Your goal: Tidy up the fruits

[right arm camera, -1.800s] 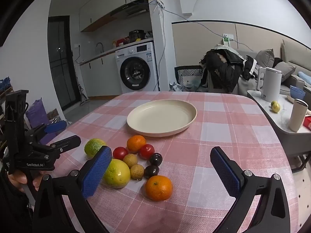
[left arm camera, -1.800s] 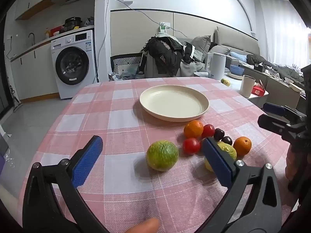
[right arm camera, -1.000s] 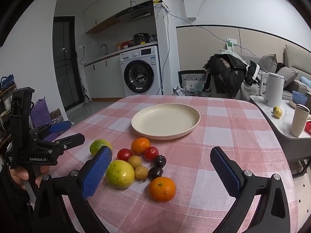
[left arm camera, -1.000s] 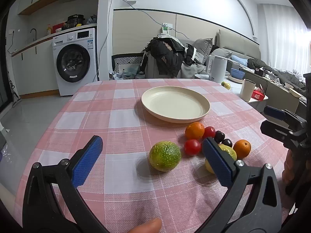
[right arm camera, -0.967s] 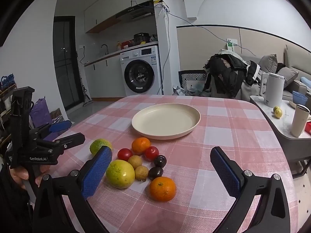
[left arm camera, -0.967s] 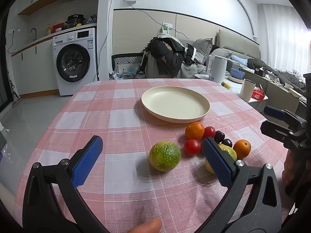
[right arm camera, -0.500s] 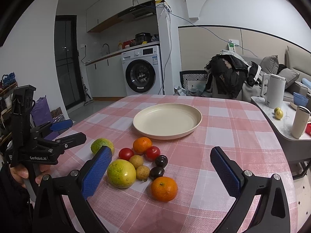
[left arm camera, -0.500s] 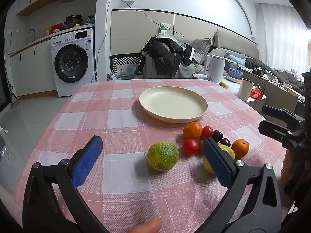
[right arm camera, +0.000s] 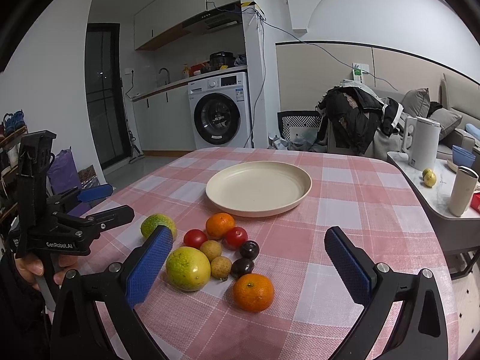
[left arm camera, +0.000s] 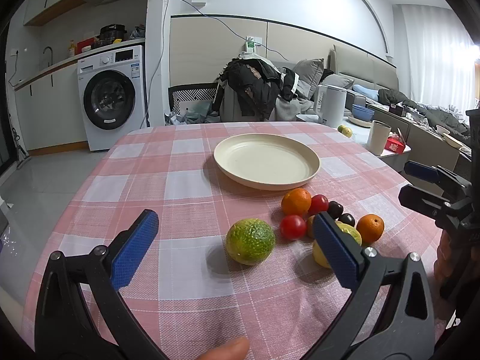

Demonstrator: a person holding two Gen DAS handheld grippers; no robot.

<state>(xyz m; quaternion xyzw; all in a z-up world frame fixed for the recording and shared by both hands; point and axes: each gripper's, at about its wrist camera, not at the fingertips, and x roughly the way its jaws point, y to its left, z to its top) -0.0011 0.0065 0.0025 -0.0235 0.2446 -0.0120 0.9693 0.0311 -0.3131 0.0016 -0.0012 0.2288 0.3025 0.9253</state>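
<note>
An empty cream plate (left arm camera: 267, 160) (right arm camera: 258, 188) sits mid-table on the pink checked cloth. Near it lies a cluster of fruit: a green citrus (left arm camera: 250, 241) (right arm camera: 158, 225), a yellow-green fruit (right arm camera: 187, 268), two oranges (right arm camera: 253, 292) (right arm camera: 220, 225), two red tomatoes (right arm camera: 195, 238), two tan longans (right arm camera: 220, 267) and two dark plums (right arm camera: 242, 267). My left gripper (left arm camera: 237, 246) is open and empty, with the green citrus between its fingers' line of sight. My right gripper (right arm camera: 255, 270) is open and empty, above the cluster's near side.
A side table at the right holds a white kettle (right arm camera: 423, 142), a cup (right arm camera: 462, 190) and two small fruits (right arm camera: 429, 177). A chair draped with dark clothes (right arm camera: 357, 120) stands behind the table. A washing machine (right arm camera: 220, 111) is at the back.
Both grippers have drifted slightly, so the views shifted a little. Both stay open and empty. The fruit and the plate have not moved.
</note>
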